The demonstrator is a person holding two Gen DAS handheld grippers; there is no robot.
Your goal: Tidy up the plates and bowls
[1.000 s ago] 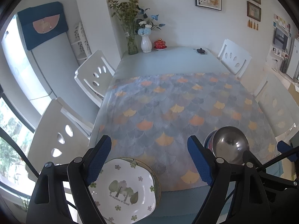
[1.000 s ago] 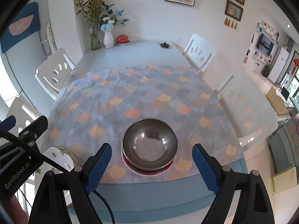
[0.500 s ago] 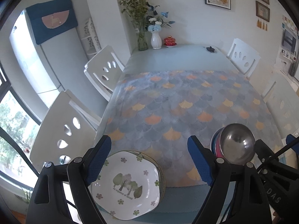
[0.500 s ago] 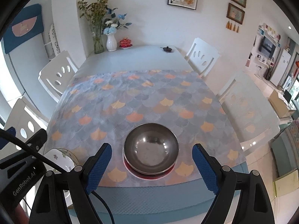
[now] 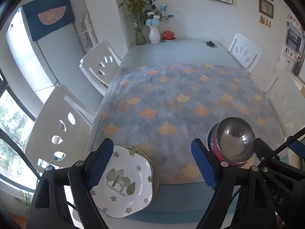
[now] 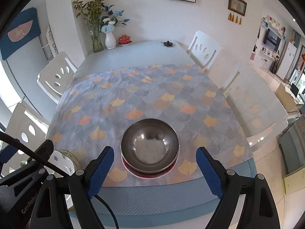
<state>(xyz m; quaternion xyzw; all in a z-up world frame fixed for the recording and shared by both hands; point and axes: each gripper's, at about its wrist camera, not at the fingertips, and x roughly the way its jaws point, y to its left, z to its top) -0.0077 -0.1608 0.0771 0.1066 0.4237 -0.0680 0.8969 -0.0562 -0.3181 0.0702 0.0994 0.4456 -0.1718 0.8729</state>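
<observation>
Currently both grippers hover empty, fingers apart: left gripper (image 5: 152,164) above the stacked plates (image 5: 124,181), right gripper (image 6: 155,169) above the nested bowls (image 6: 150,146), right of the plates at the tabletop (image 6: 152,196) edge. Lowering squarely onto a rim seems wisest.

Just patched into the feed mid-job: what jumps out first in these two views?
The shiny steel bowl stacked on other dishes near the table's front edge, centred ahead of the open right tongs. Next, the white tree-print plate on another plate at the front left corner, overhanging the table's edge, under the open left tongs. Both sit on a fan-patterned tablecloth.
</observation>
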